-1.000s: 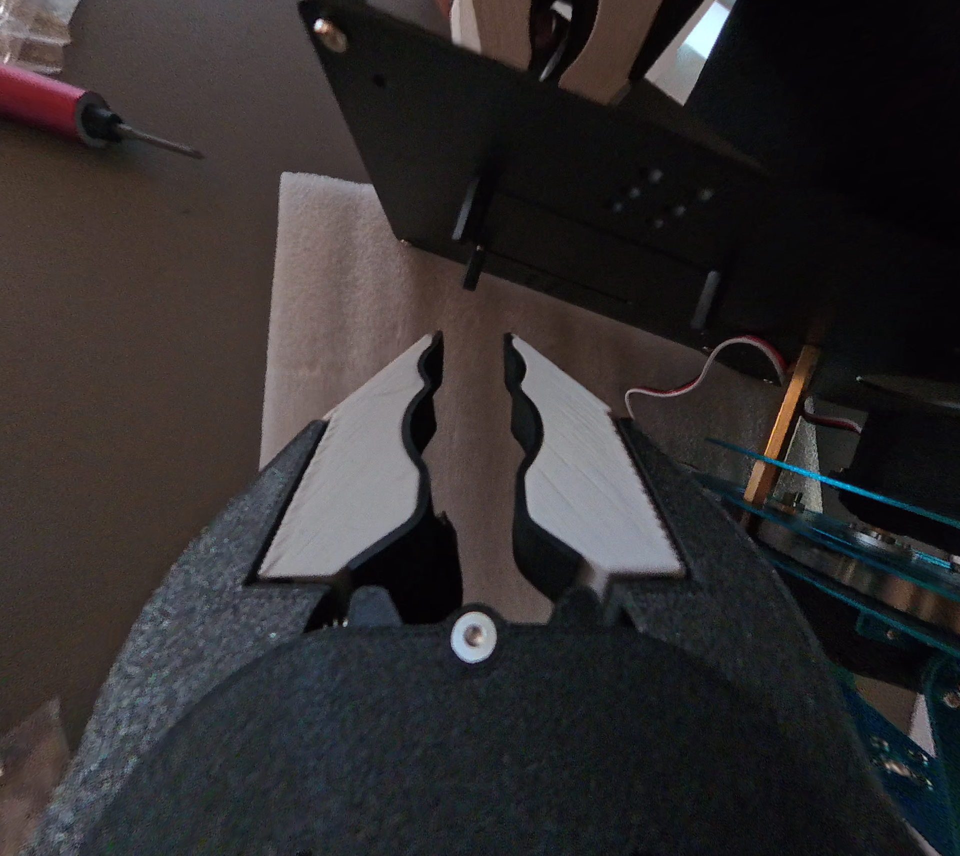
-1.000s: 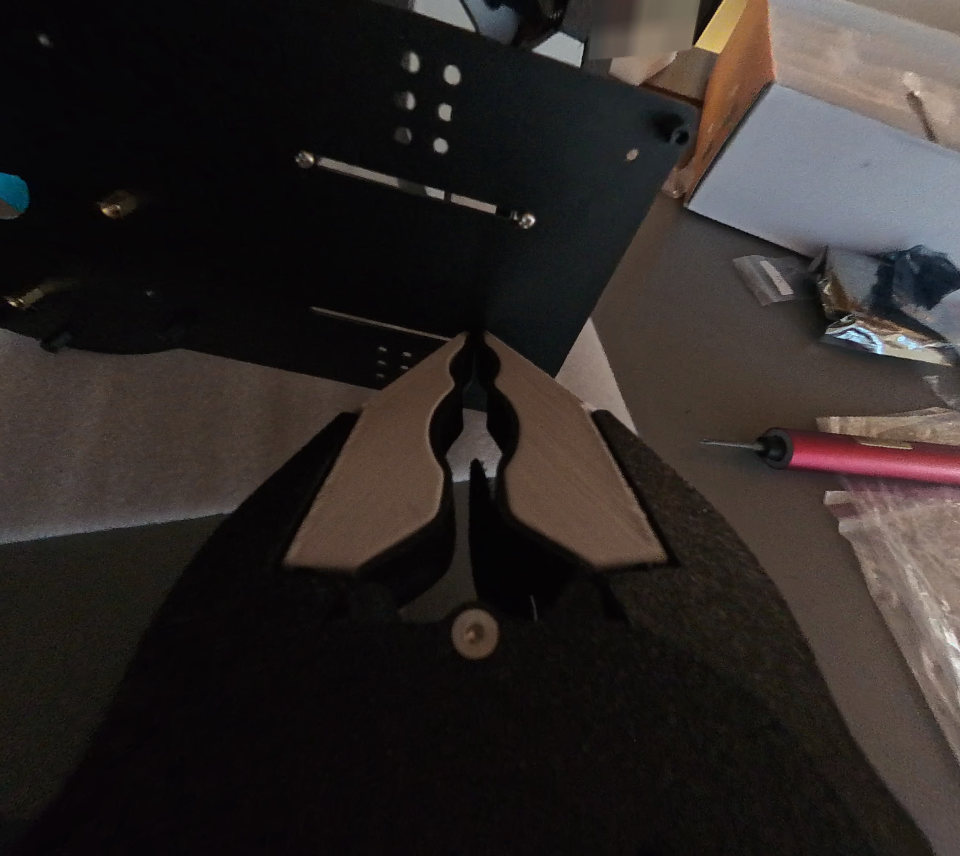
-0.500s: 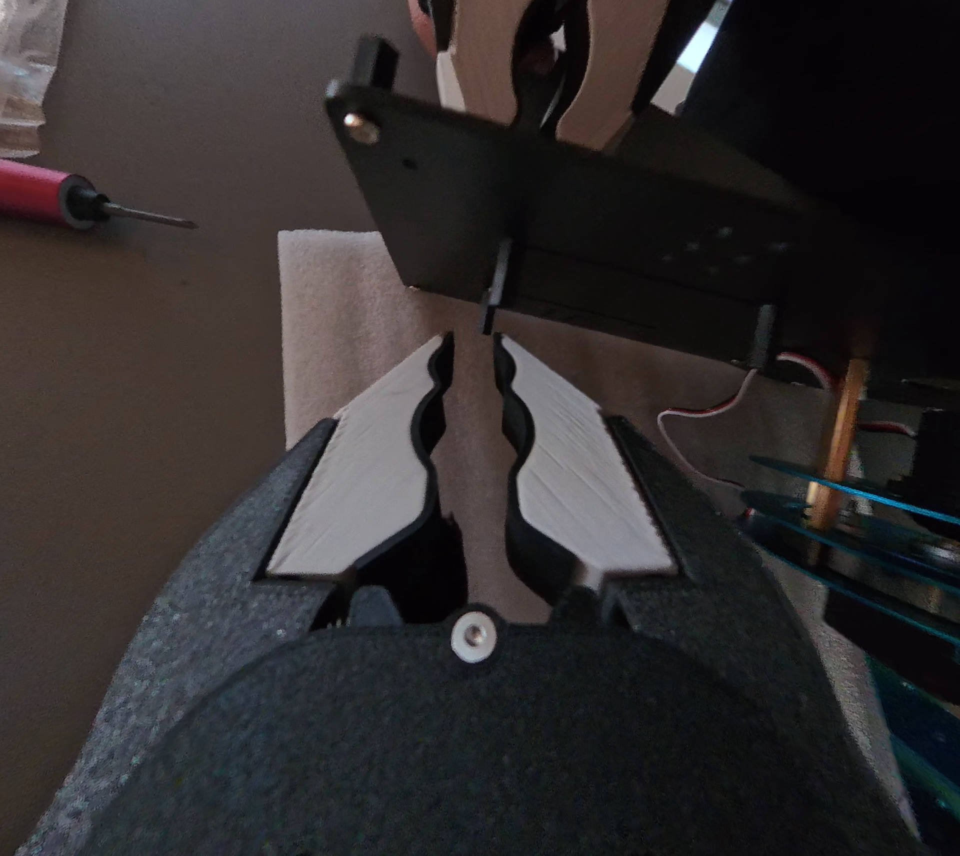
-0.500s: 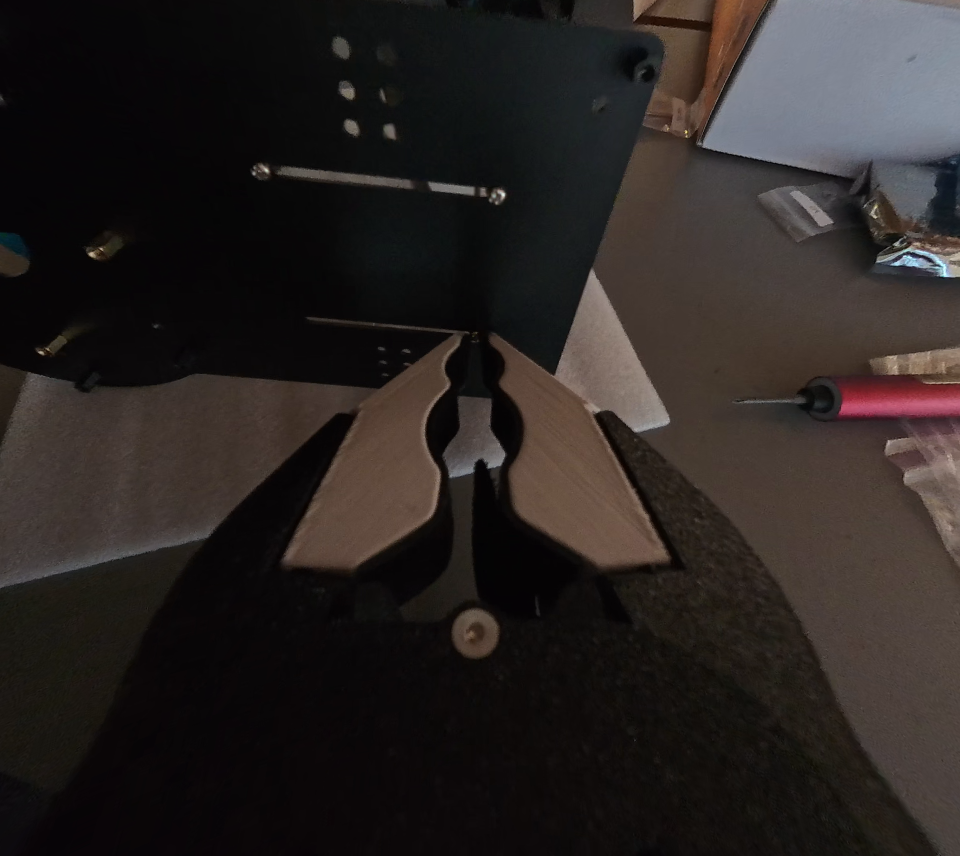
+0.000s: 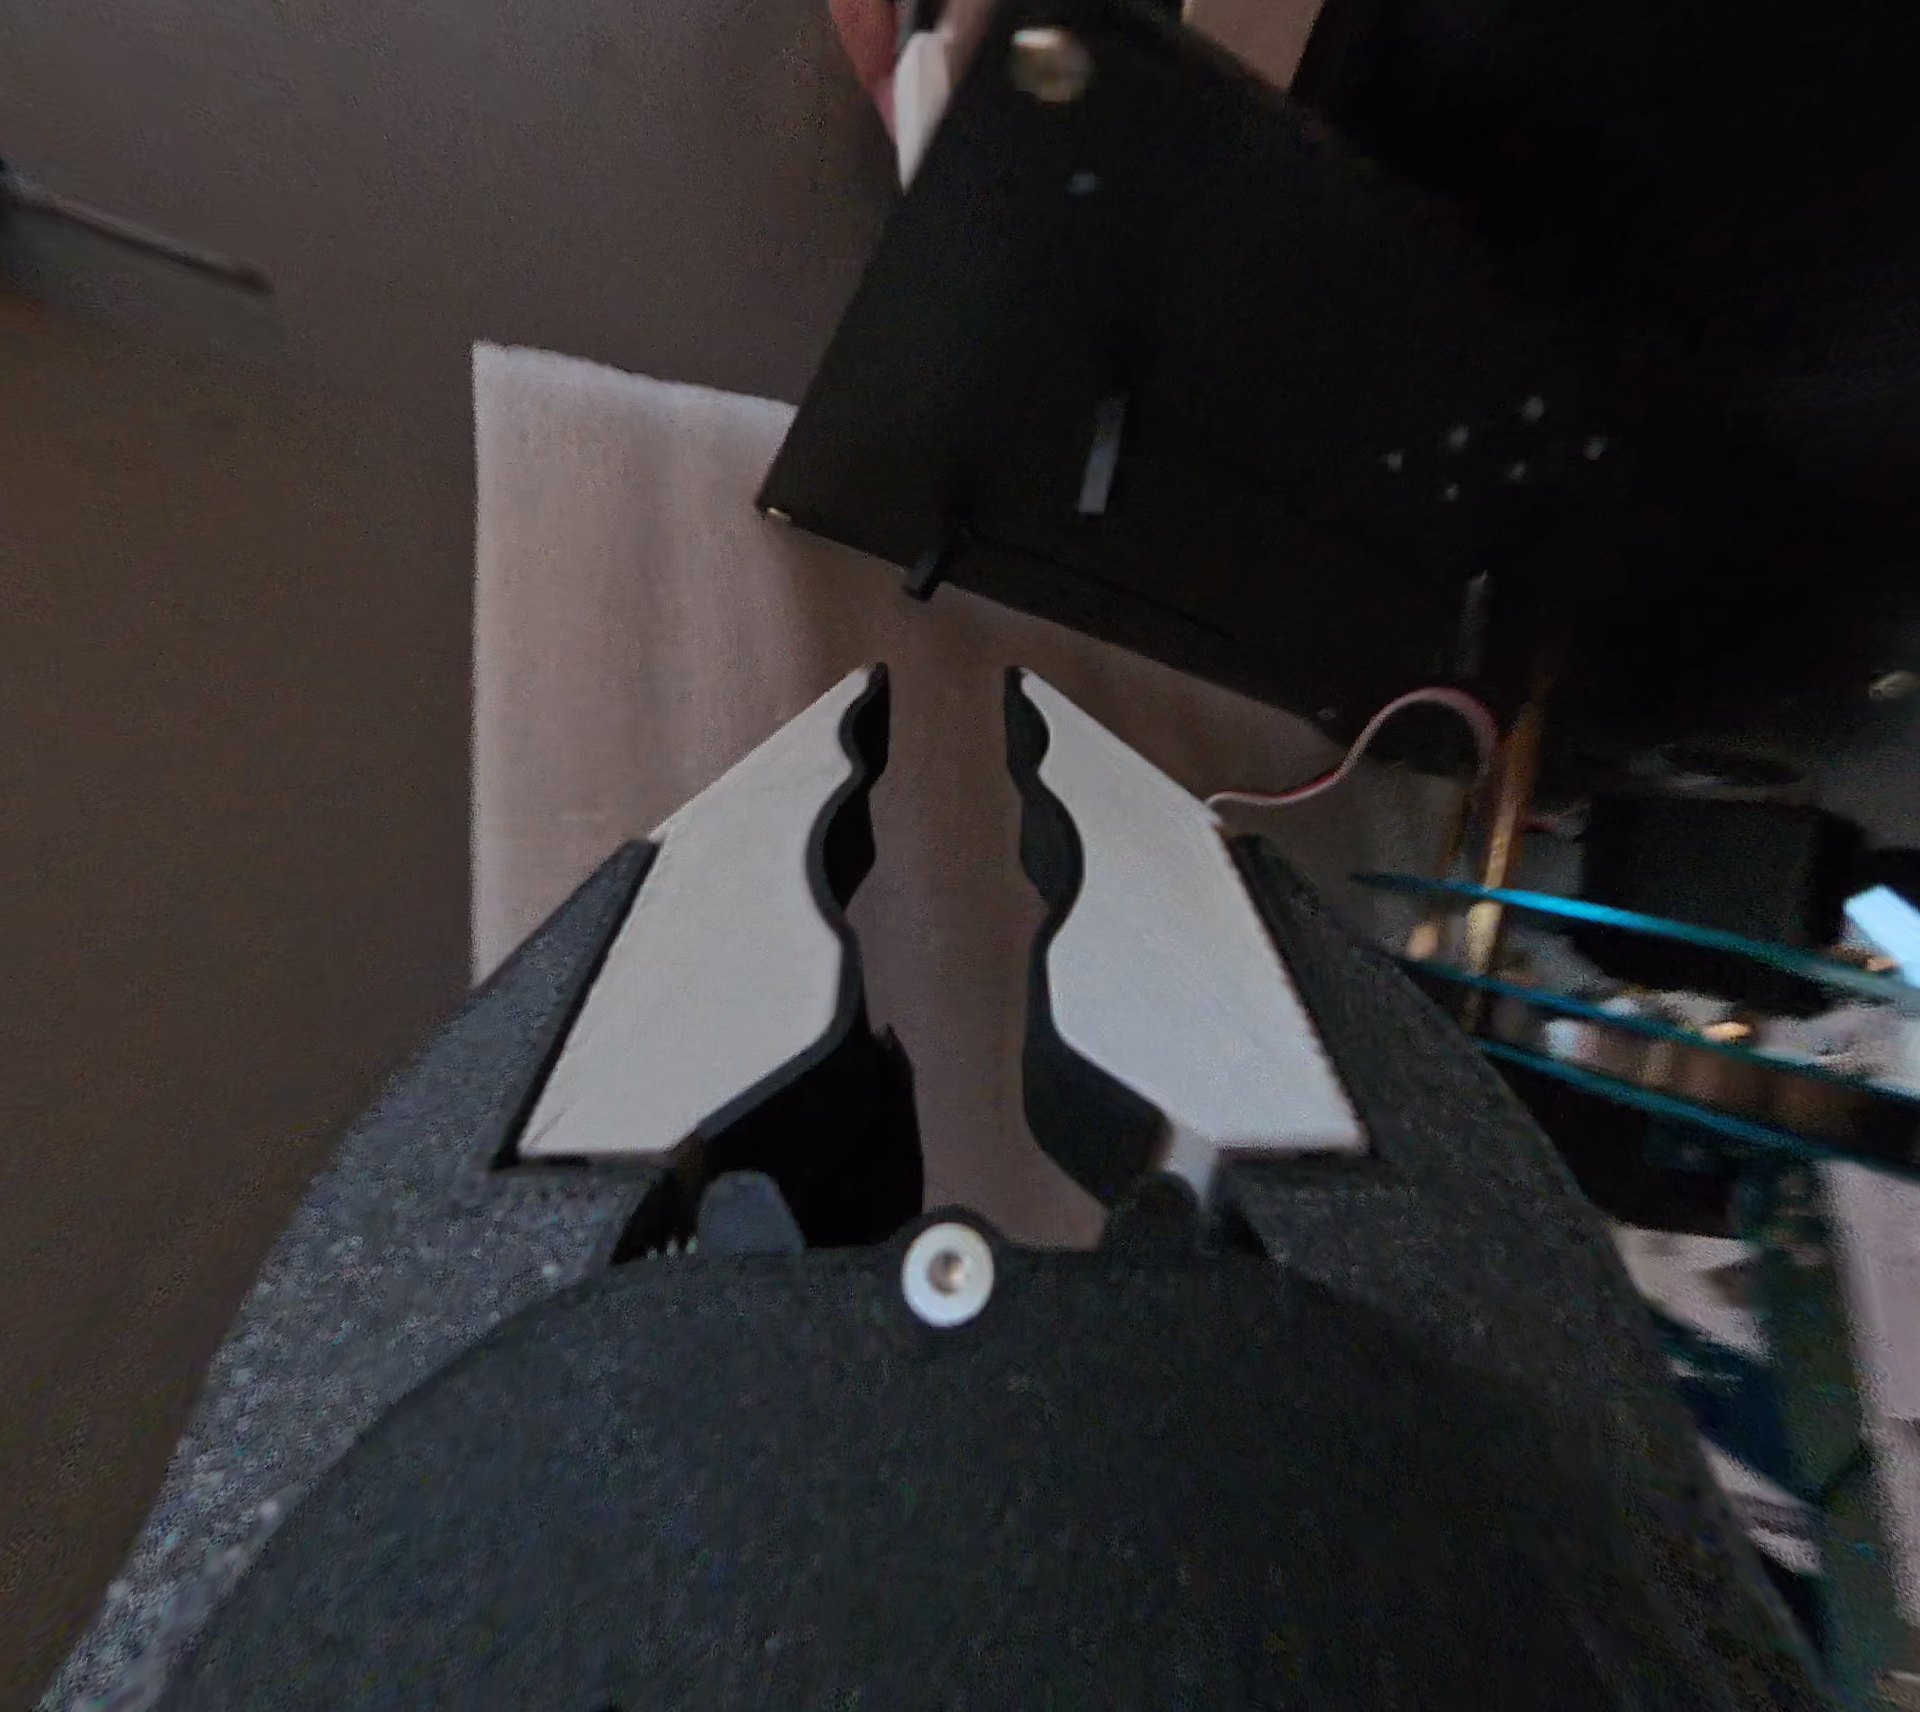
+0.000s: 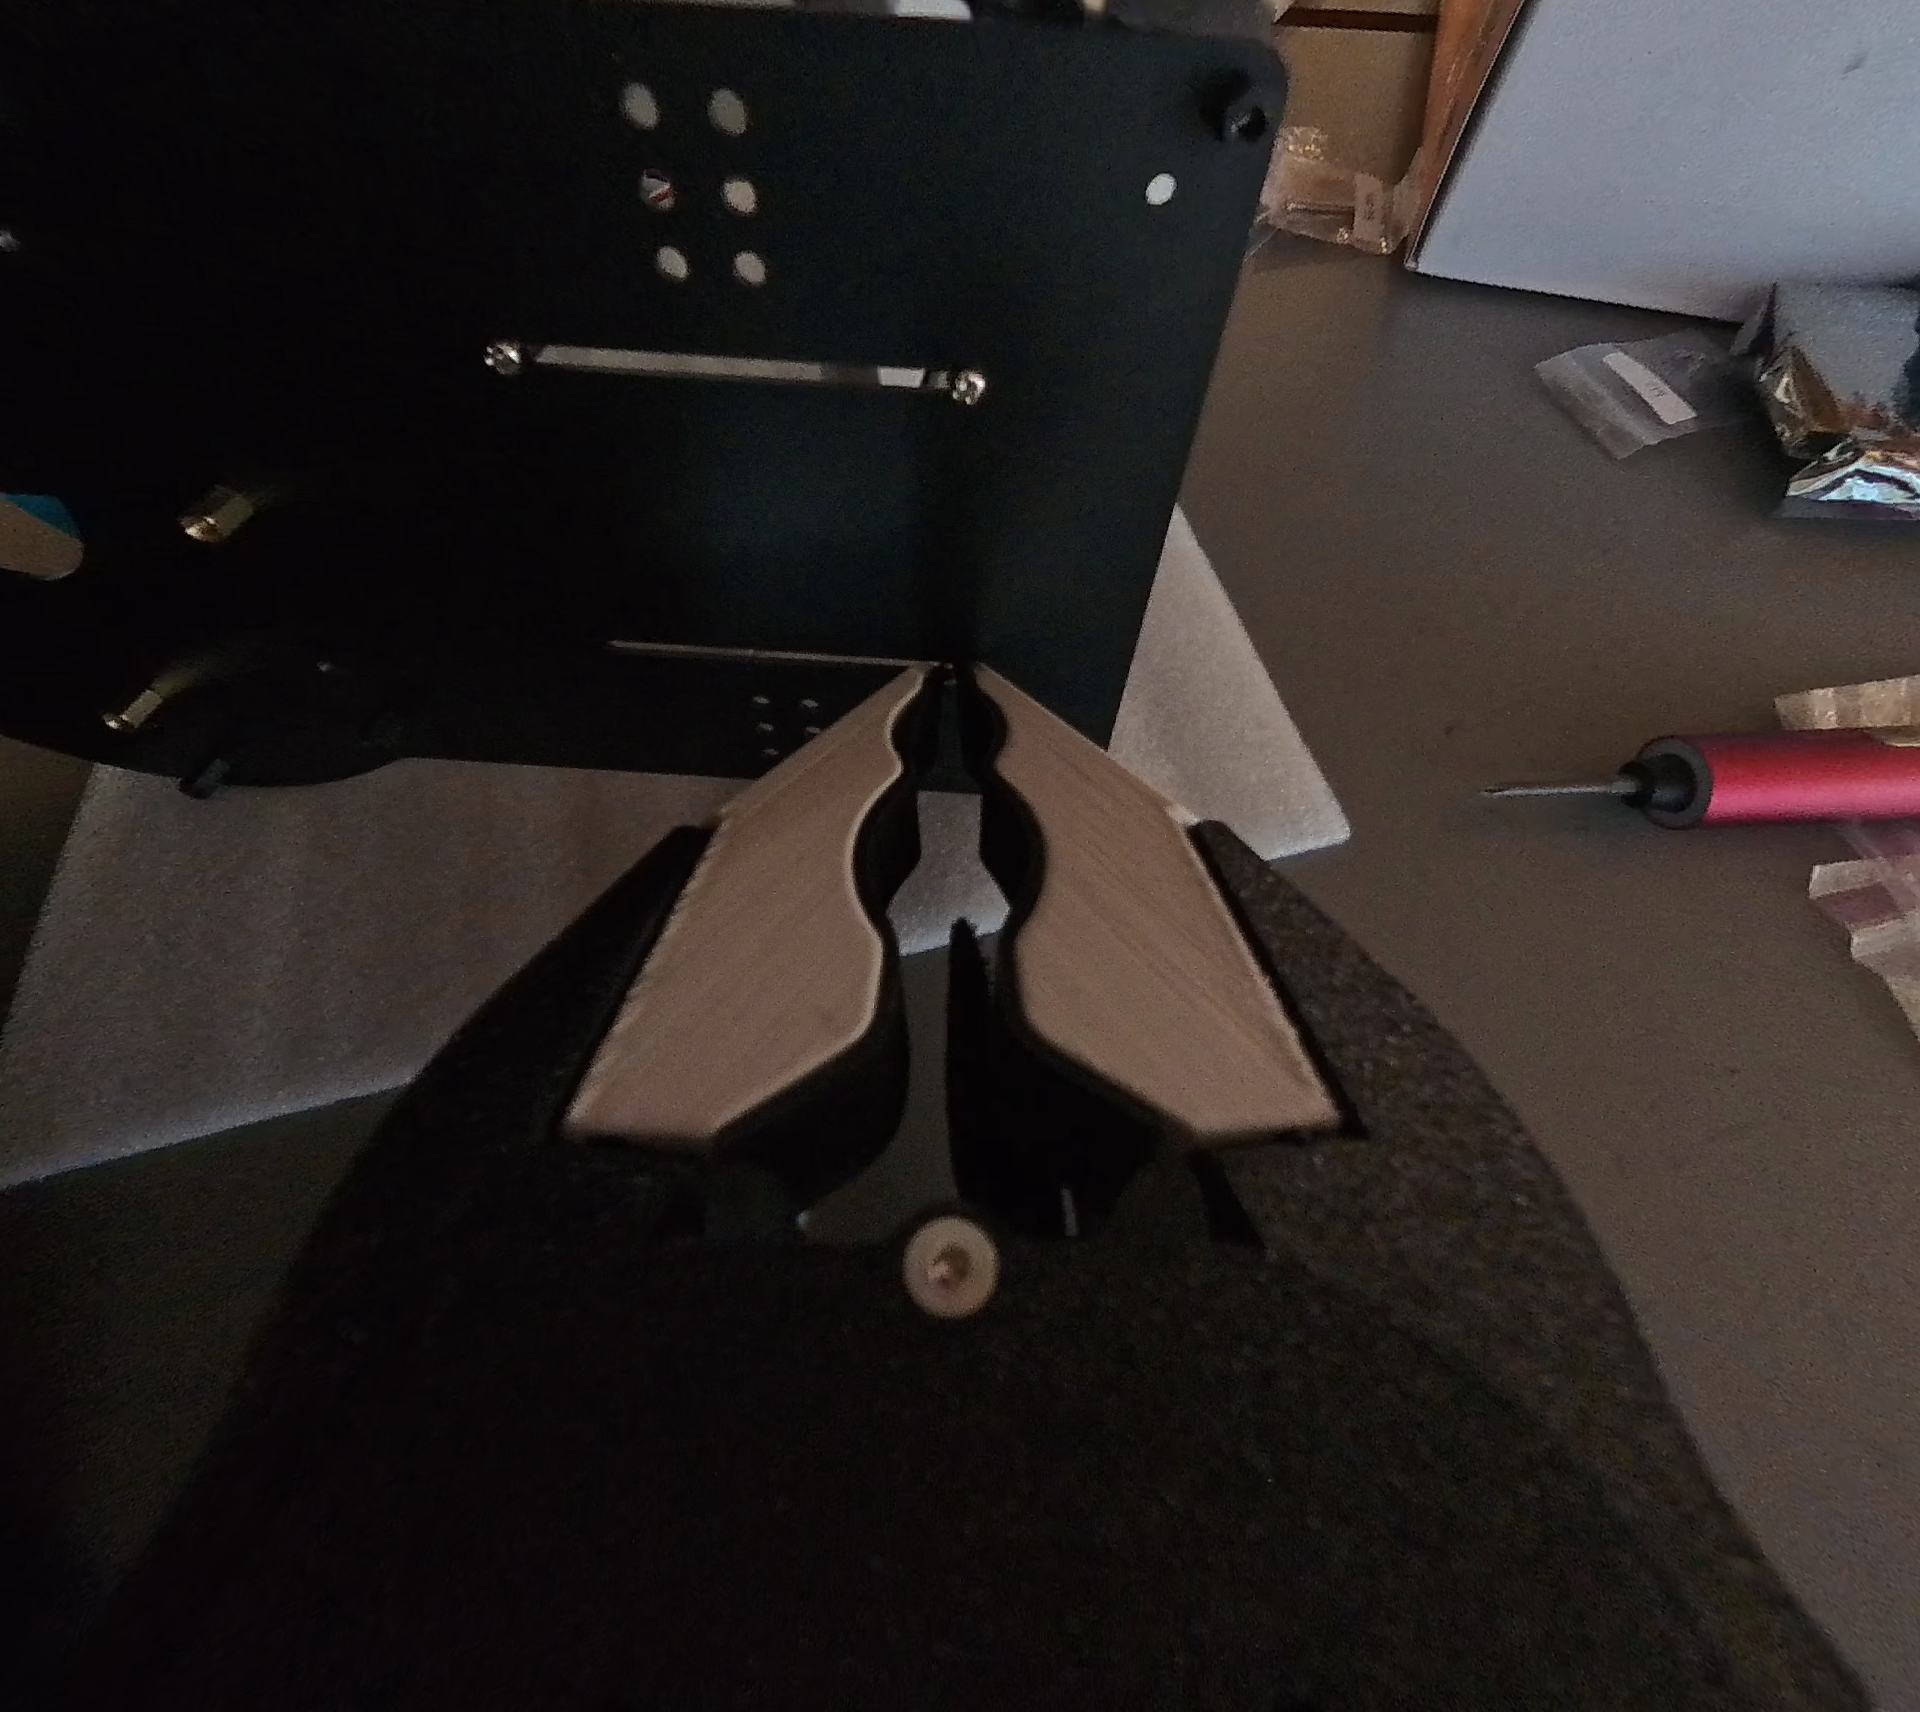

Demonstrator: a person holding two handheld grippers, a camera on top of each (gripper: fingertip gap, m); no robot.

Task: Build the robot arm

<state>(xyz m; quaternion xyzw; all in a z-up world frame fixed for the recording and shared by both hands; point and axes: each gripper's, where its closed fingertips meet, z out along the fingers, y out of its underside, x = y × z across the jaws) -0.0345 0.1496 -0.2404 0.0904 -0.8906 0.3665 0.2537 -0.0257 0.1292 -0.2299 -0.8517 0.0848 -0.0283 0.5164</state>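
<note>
My right gripper (image 6: 948, 677) is shut on the lower edge of a black metal plate (image 6: 623, 467) with holes, slots and brass standoffs, and holds it upright over a white foam sheet (image 6: 312, 914). In the left wrist view the same plate (image 5: 1195, 374) hangs tilted, and one of the right gripper's fingers (image 5: 925, 93) shows at its top edge. My left gripper (image 5: 945, 675) is open and empty, just short of a small black post (image 5: 925, 571) at the plate's lower edge, above the foam sheet (image 5: 623, 623).
A red-handled screwdriver (image 6: 1818, 789) lies on the grey table to the right. A white box (image 6: 1662, 135), small plastic bags (image 6: 1621, 405) and a foil bag (image 6: 1829, 436) lie behind it. Blue clear plates (image 5: 1662, 987) and a red-white wire (image 5: 1382, 748) are beside my left gripper. The grippers are tip to tip, or close to it. Between my right fingertips and the red-handled screwdriver (image 6: 1818, 789) there is roughly 15 cm.
The plate has swung and tilted in my right gripper's grasp. My left jaws narrowed near the small post, then widened again with nothing between them, and the left gripper shifted.
</note>
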